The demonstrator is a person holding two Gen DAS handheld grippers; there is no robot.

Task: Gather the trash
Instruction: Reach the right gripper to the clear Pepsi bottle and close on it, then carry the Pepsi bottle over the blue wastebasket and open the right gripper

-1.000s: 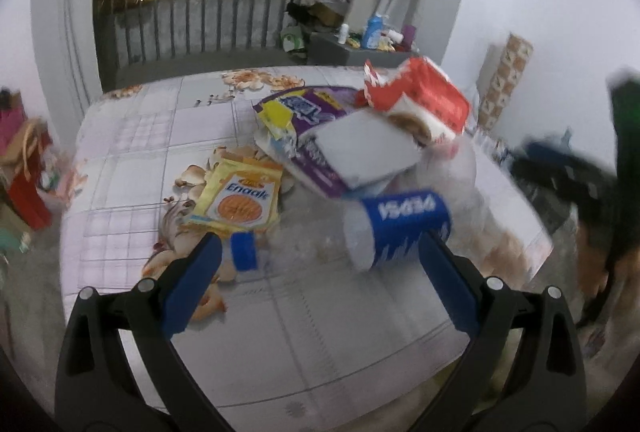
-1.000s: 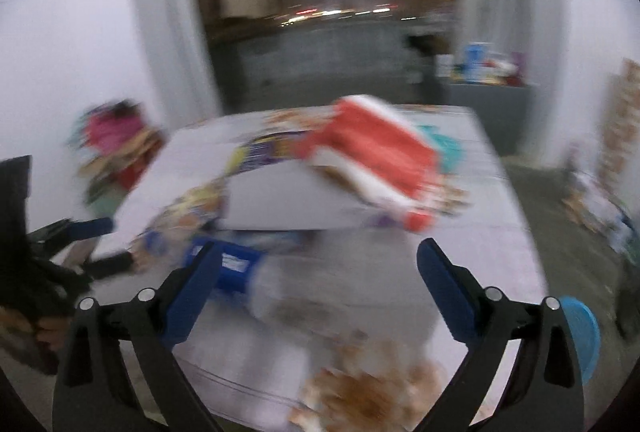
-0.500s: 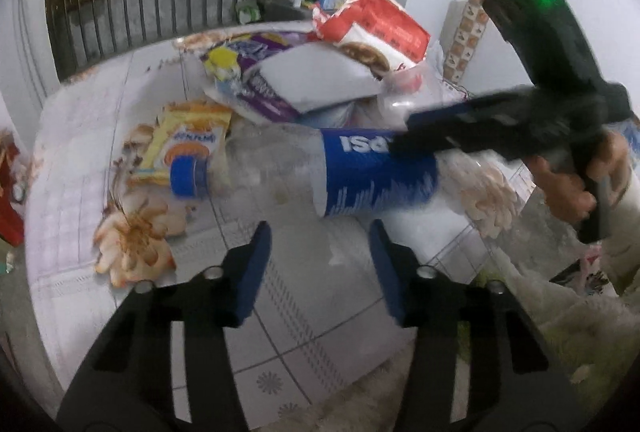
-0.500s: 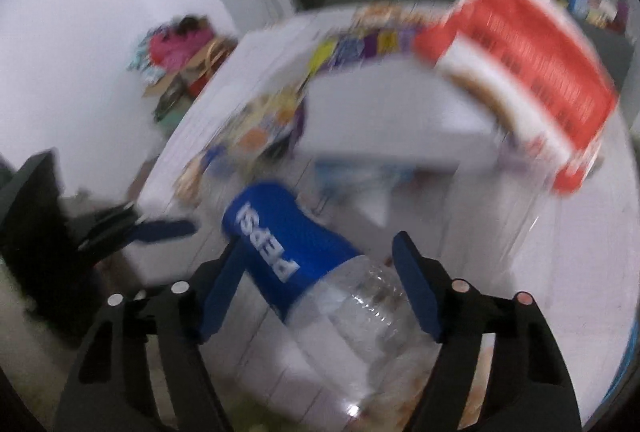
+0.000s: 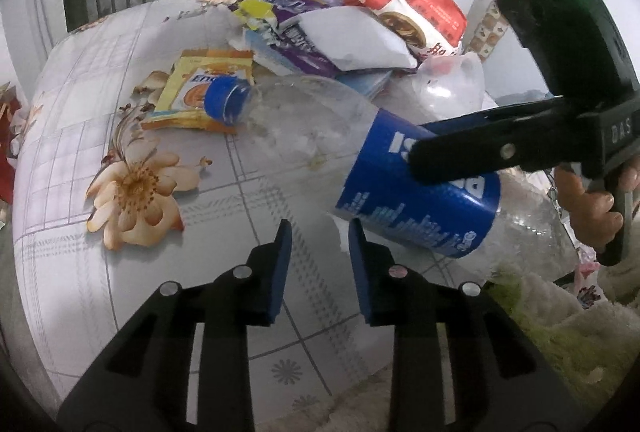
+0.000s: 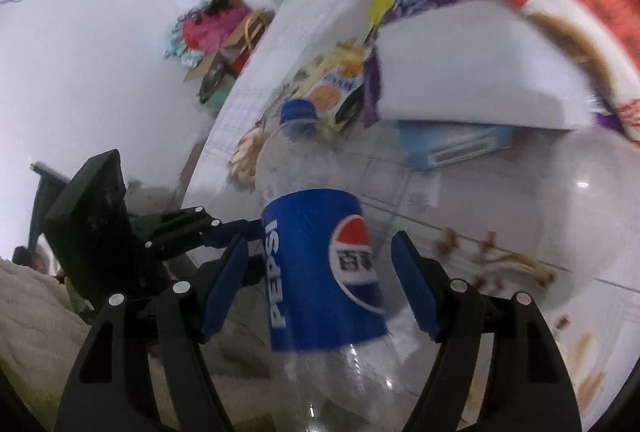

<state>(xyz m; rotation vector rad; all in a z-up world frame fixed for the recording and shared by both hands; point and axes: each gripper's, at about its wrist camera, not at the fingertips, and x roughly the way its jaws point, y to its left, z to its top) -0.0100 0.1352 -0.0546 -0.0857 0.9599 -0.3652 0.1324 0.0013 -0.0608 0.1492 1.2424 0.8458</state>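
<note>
A clear Pepsi bottle (image 5: 420,188) with a blue label and blue cap (image 5: 224,100) lies on the tiled table. In the right wrist view the bottle (image 6: 320,272) lies between my right gripper's (image 6: 320,284) open jaws; the pads stand apart from the label. From the left wrist view, one right finger (image 5: 488,148) lies across the label. My left gripper (image 5: 318,264) is partly closed and empty, just in front of the bottle. A yellow snack packet (image 5: 200,92), purple bag (image 5: 292,32), white paper (image 5: 352,40) and red bag (image 5: 420,4) lie behind.
A clear plastic bag (image 5: 452,88) lies right of the pile. The table (image 5: 120,272) has a floral tile pattern and its edge runs along the bottom. A light blue box (image 6: 456,148) sits under the white paper. Clutter (image 6: 212,32) lies against the wall.
Both grippers moved in toward the Pepsi bottle. The right gripper's jaws came around the label. The left gripper's jaws narrowed from wide open to a small gap.
</note>
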